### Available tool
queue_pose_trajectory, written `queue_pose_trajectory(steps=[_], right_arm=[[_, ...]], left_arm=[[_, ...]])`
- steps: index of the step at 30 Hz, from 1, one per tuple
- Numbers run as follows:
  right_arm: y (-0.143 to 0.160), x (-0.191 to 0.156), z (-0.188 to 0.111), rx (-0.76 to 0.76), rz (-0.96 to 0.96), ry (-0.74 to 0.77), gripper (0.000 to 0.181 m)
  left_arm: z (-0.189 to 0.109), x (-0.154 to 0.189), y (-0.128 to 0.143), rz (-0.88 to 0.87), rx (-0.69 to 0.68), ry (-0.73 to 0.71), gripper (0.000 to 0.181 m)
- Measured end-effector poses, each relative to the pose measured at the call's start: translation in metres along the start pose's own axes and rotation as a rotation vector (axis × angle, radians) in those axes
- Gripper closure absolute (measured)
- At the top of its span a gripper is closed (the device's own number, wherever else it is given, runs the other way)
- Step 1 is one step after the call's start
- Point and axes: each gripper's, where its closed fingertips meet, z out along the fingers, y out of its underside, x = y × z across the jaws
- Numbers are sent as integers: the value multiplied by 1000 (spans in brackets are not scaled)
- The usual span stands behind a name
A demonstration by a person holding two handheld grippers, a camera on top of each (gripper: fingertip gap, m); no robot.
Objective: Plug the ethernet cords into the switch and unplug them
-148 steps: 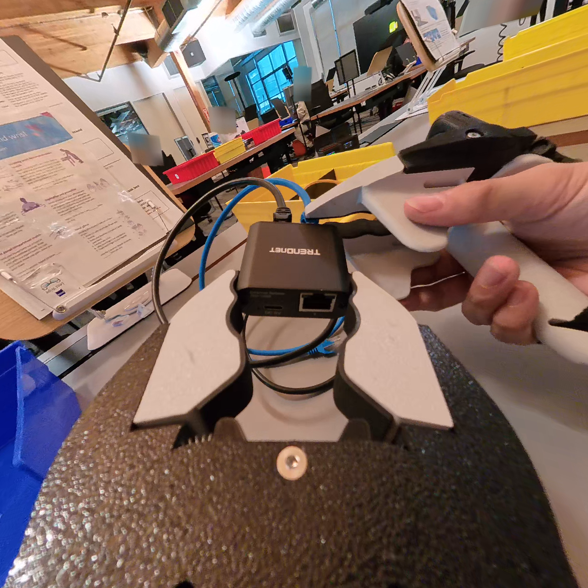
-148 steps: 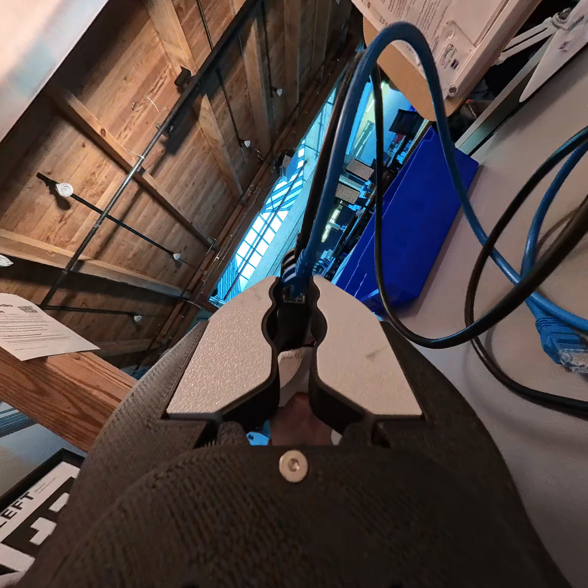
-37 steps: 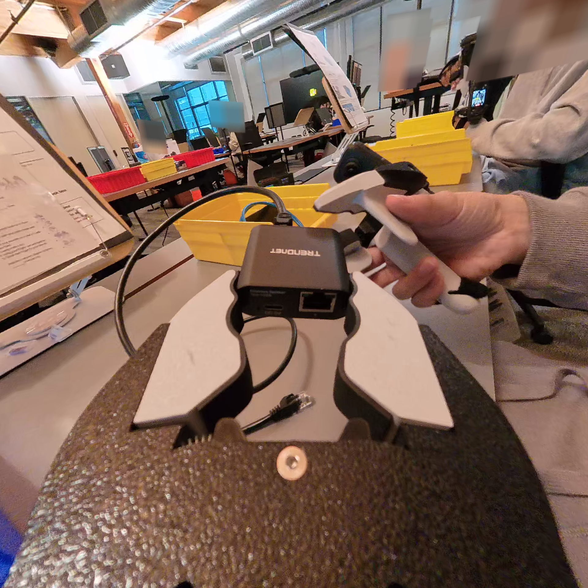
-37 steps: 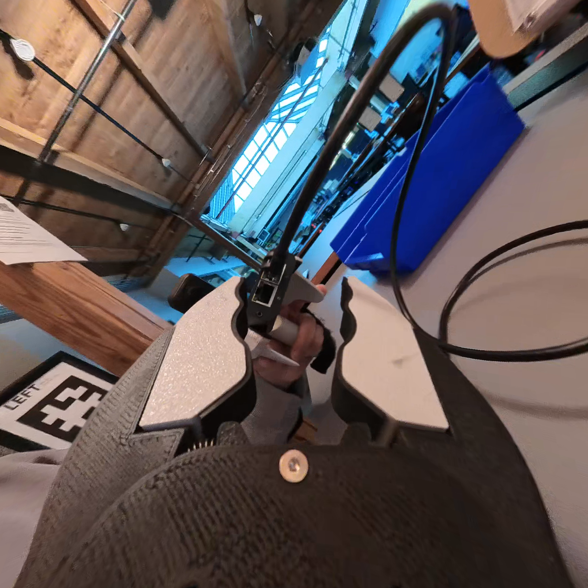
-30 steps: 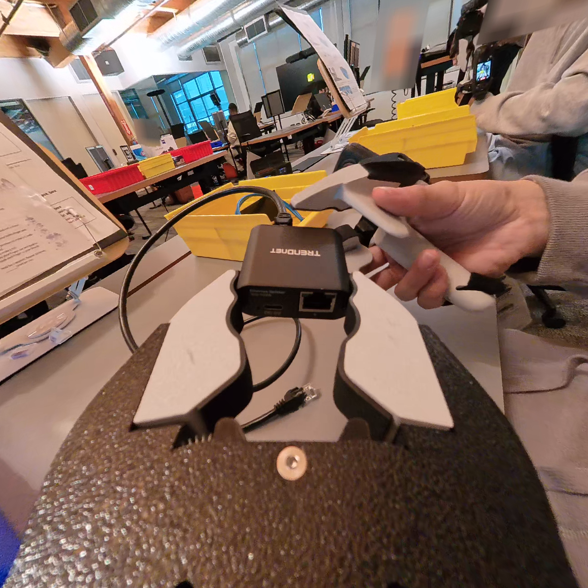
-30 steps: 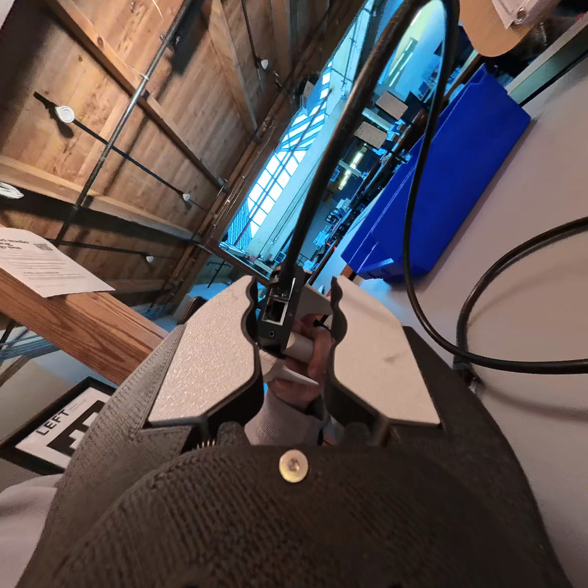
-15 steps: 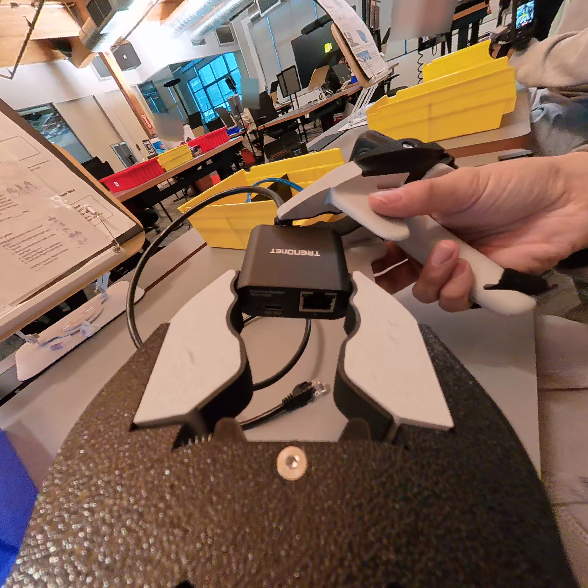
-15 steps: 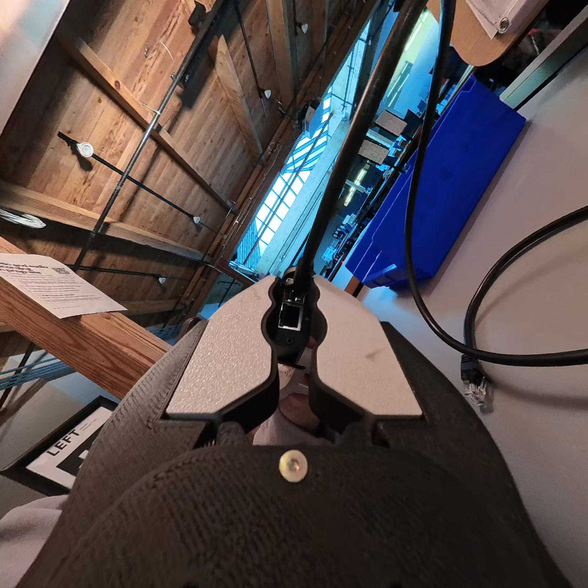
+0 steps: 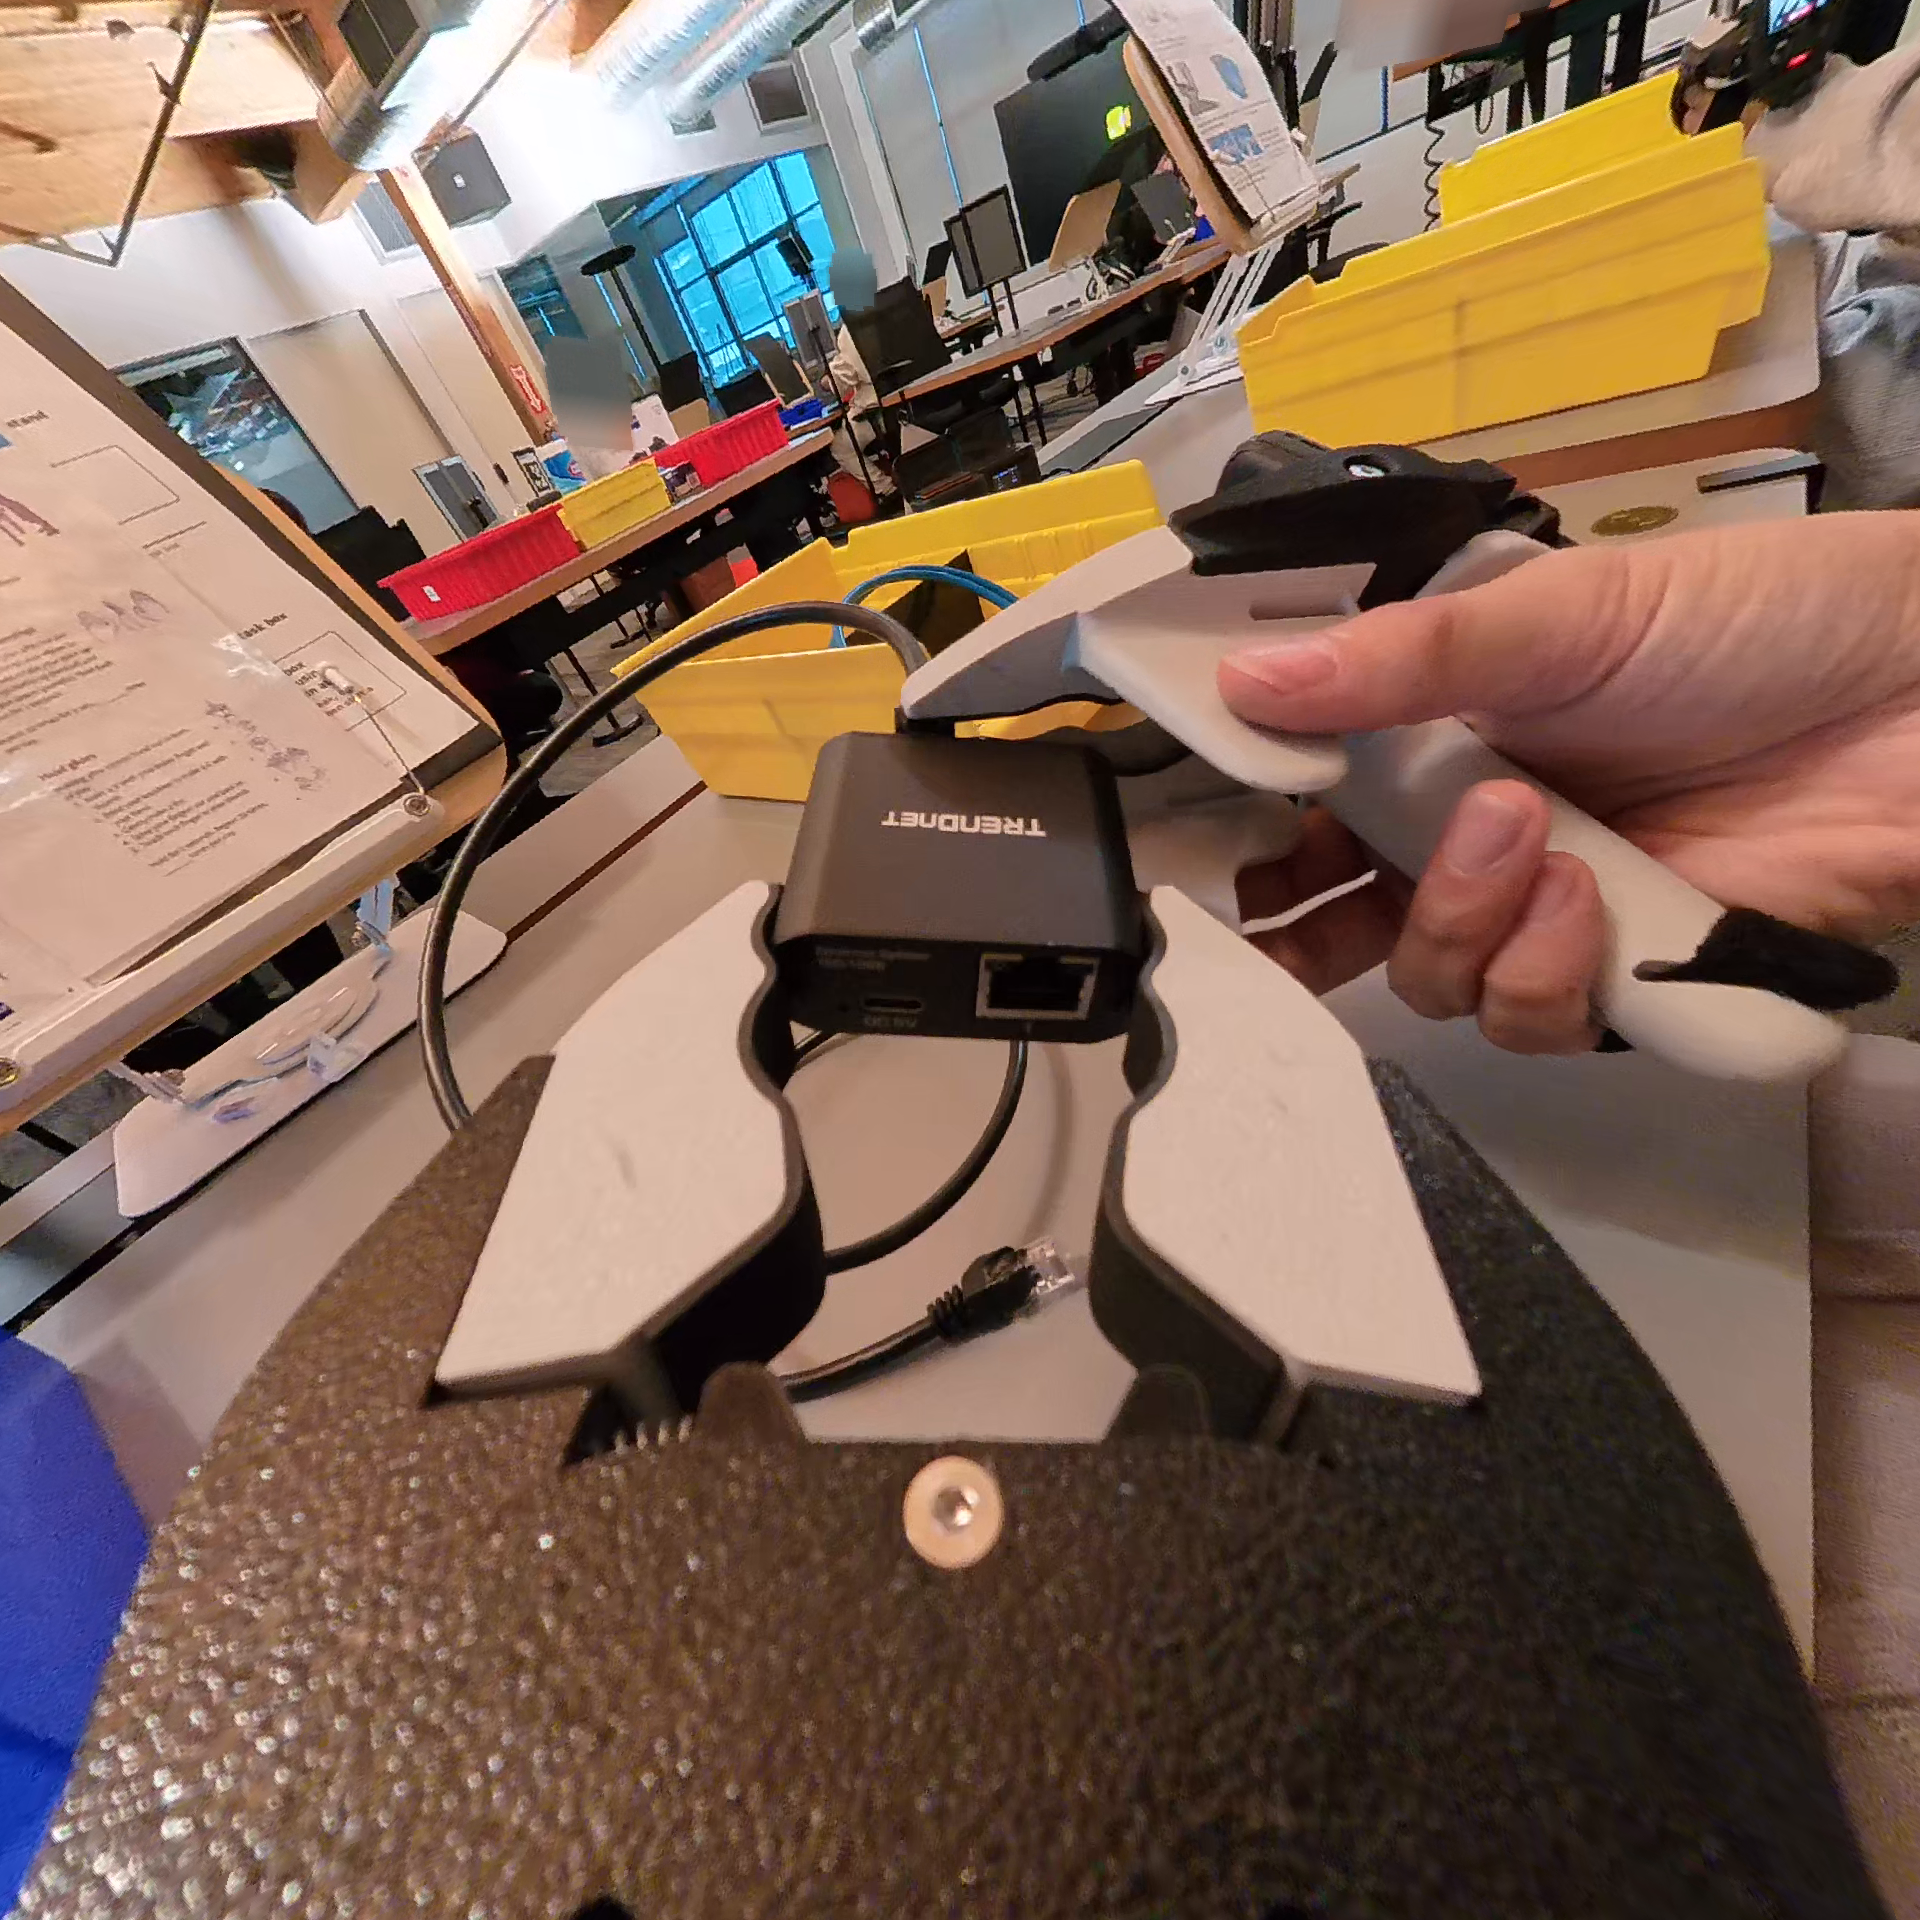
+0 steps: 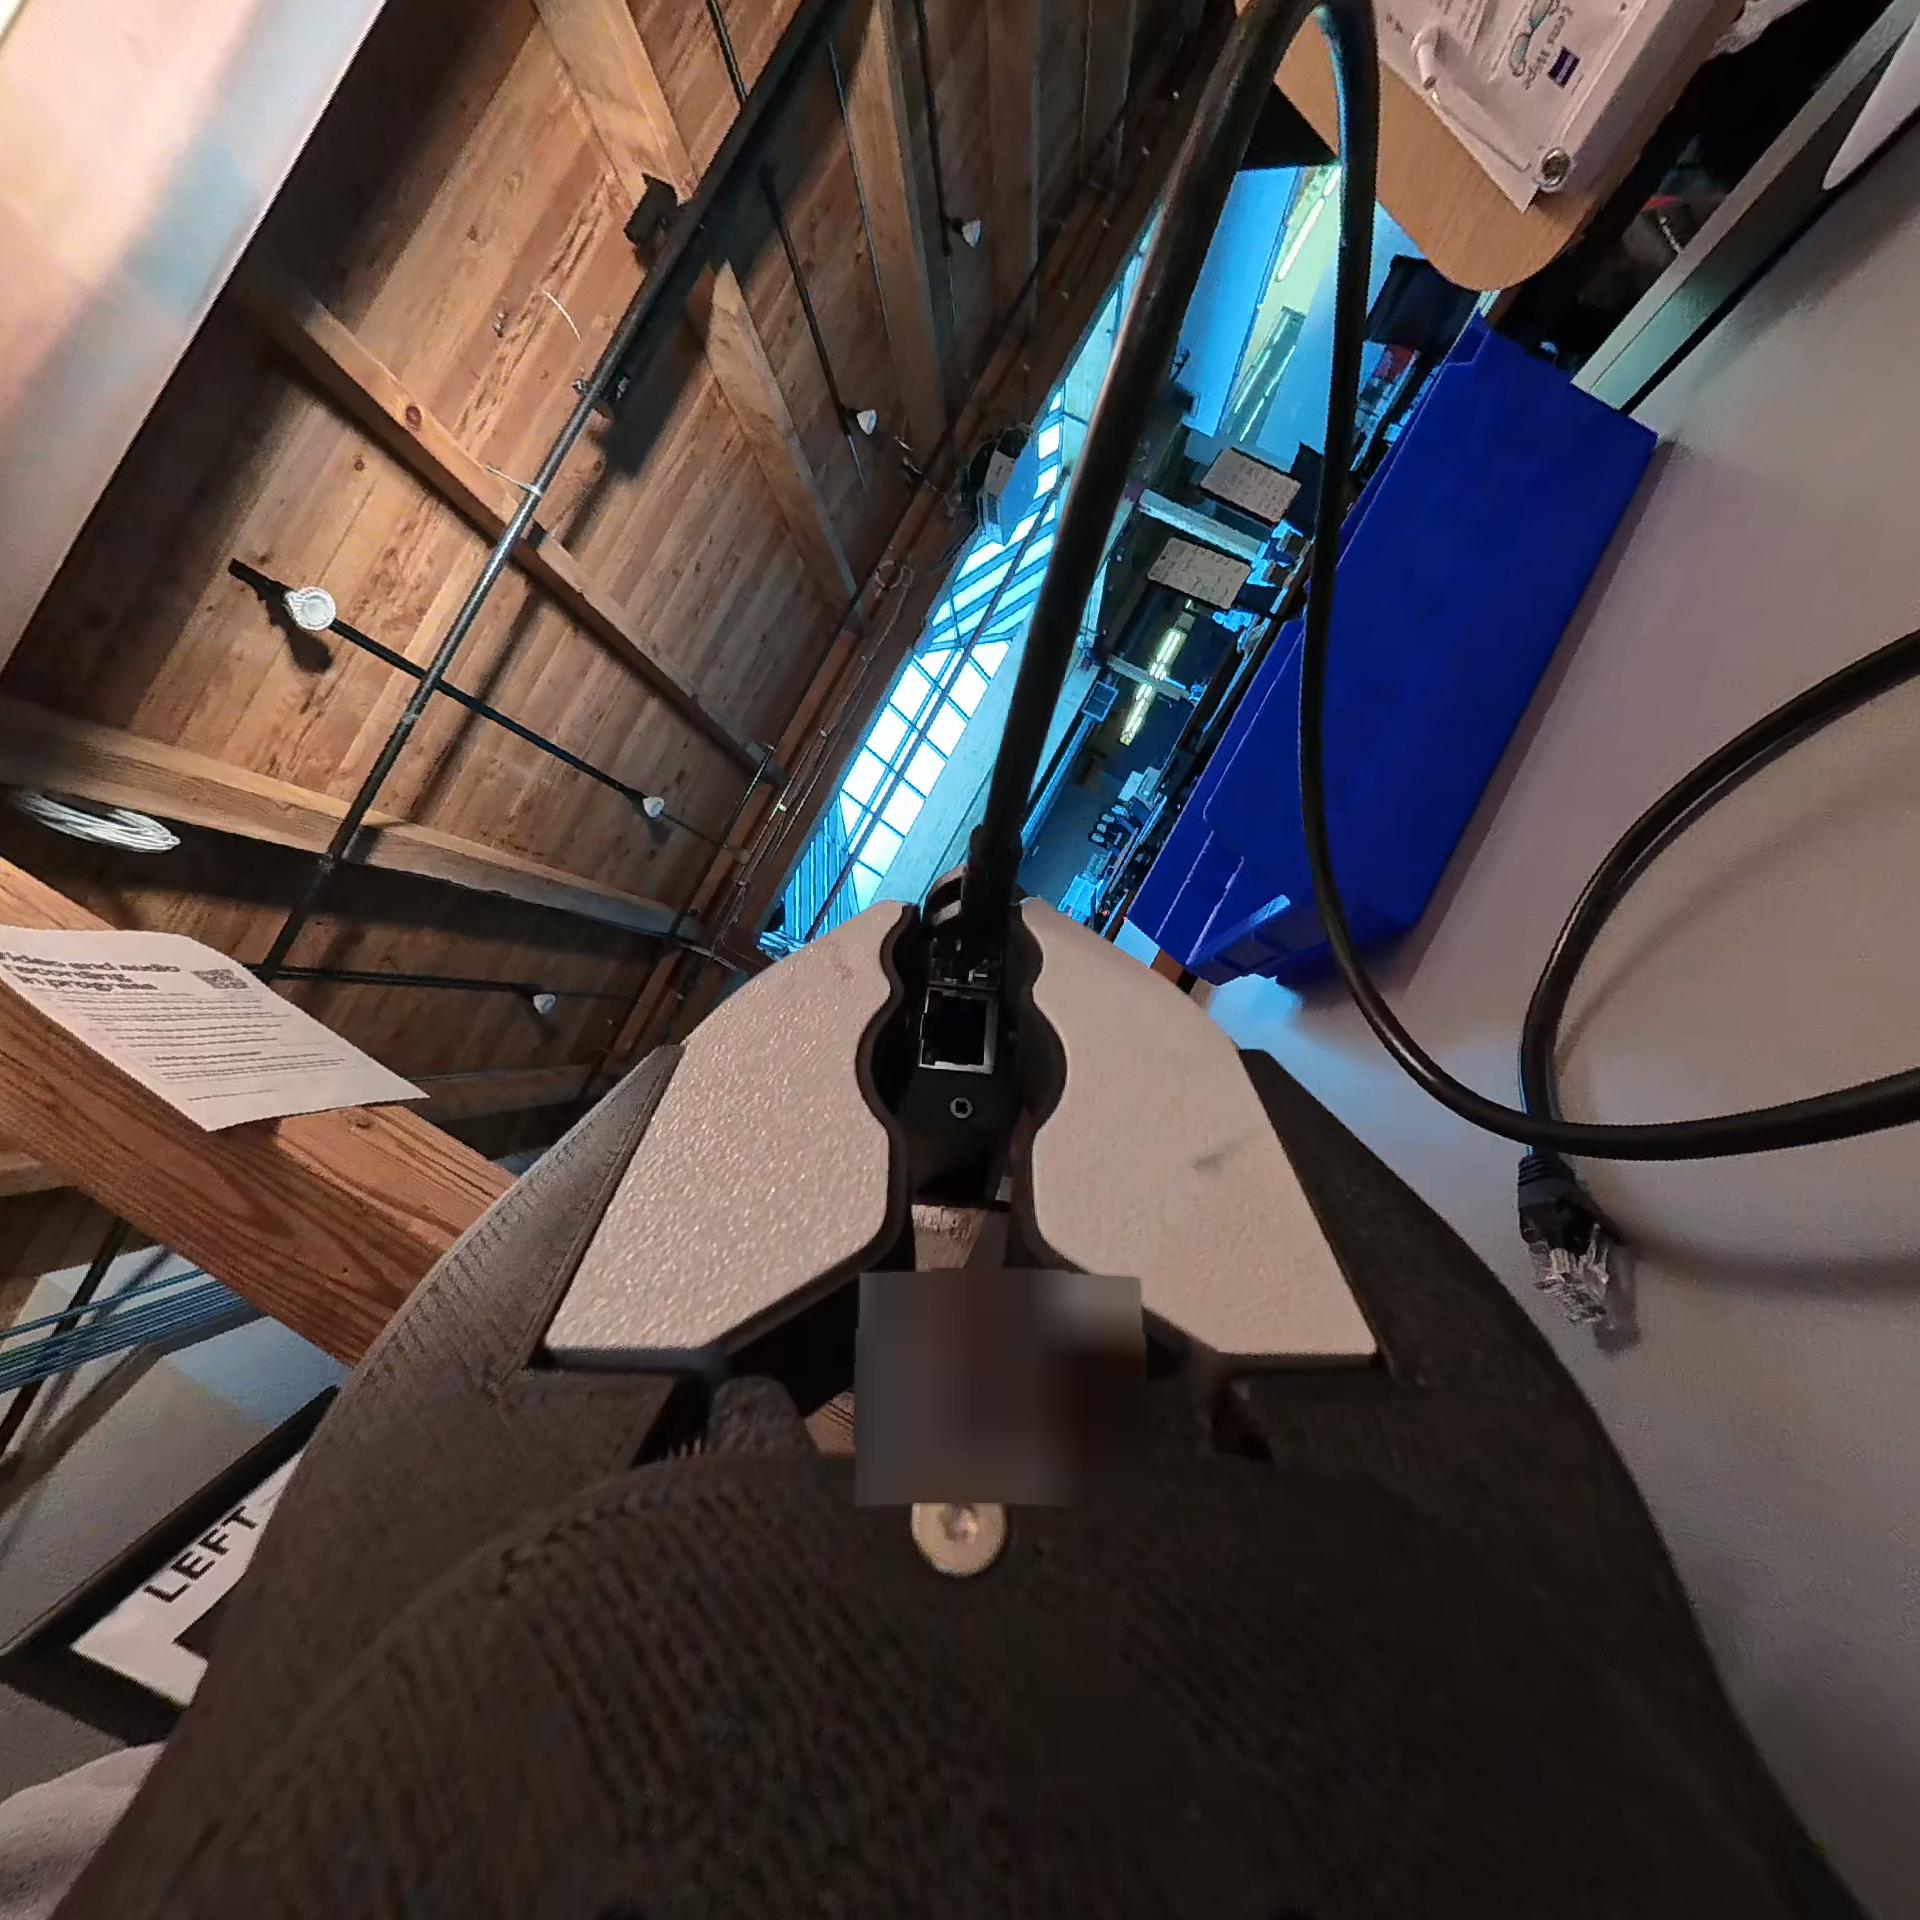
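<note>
My left gripper is shut on the sides of the small black switch and holds it above the table, with an empty port facing me. My right gripper is shut on the black cord's plug, which sits in the switch's back above an empty port. It also shows in the left wrist view, held by a hand. The black cord loops away, and its free plug lies on the table. The blue cord lies in a yellow bin.
A document stand stands at the left of the grey table. A blue bin sits by the table's left edge. More yellow bins stand on a table behind. Another person's sleeve shows at the far right. My two grippers' fingertips are within a few centimetres of each other.
The blue cord, in the switch 4.9 s ago, now lies in the yellow bin. In the last second my right gripper came to the switch's back and shut on the black plug.
</note>
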Motion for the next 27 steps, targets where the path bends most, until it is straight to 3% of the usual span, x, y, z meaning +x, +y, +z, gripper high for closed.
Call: queue_pose_trajectory(steps=[5, 17, 23, 27], right_arm=[[1, 1, 0, 5, 0, -8, 168], [-1, 4, -5, -86, -289, 1, 166], [-4, 5, -5, -98, -313, -6, 167], [-6, 2, -5, -94, -350, 0, 167]], left_arm=[[1, 0, 1, 9, -3, -3, 120], [10, 4, 7, 19, -17, -68, 120], [13, 1, 9, 78, -36, -162, 120], [15, 3, 5, 23, -2, -169, 120]])
